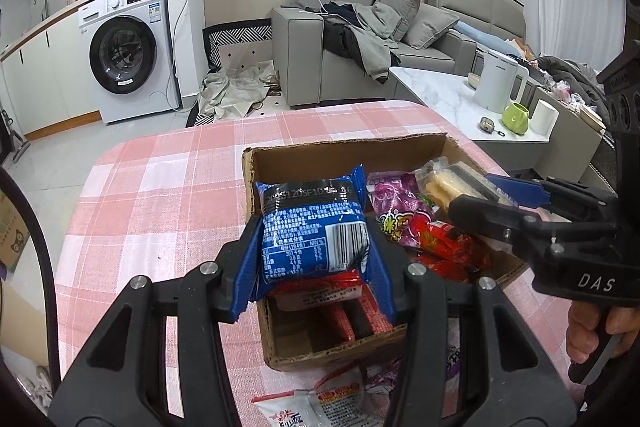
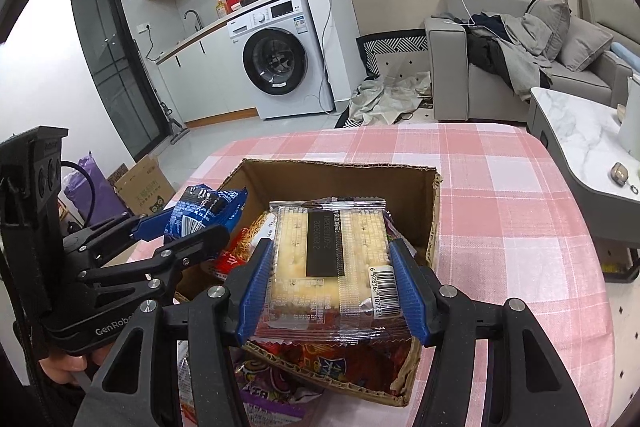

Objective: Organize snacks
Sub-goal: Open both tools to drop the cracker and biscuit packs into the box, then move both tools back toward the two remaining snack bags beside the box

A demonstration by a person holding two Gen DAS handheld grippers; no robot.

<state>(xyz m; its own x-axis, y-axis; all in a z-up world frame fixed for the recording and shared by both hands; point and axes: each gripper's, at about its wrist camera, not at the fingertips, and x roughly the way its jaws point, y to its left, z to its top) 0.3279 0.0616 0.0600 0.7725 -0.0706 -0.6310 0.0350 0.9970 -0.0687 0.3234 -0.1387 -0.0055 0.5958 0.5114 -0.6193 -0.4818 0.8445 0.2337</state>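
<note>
Cardboard box point(image 2: 434, 211) under both held packets.

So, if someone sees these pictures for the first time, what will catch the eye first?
Probably the two clamped snacks: the left hand-held gripper holds a blue packet, and the right hand-held gripper holds a clear pack of crackers. Both hang over the cardboard box, already partly filled with snacks, on the pink checked tablecloth.
</note>
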